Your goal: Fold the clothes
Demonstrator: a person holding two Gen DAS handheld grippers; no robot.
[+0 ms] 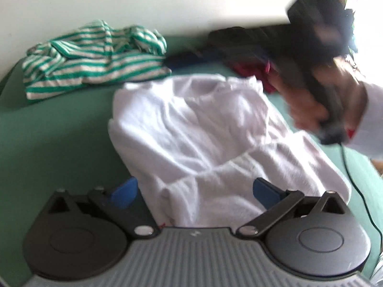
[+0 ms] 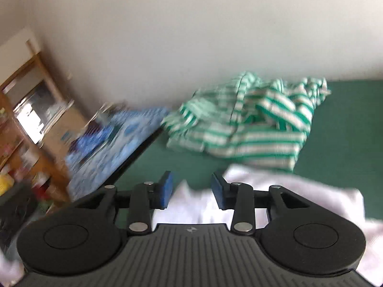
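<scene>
While the white garment (image 1: 203,129) lies crumpled mid-worktop (image 1: 59,131), its long axis runs away from the left tool (image 1: 195,192), which is wide open, straddling the near hem, gripping nothing. Right tool (image 2: 191,189) is half open, empty, over the cloth's edge. Left is nearer. Striped shirt (image 1: 93,59) sits behind, unfolded.

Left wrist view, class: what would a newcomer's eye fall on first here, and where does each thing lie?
The crumpled white garment fills the middle of the green table, straight ahead of the open left tongs. Behind it to the left, near the wall, a green-and-white striped garment lies bunched. At the right, a hand holds the blurred black right tongs above the white garment's edge.
</scene>
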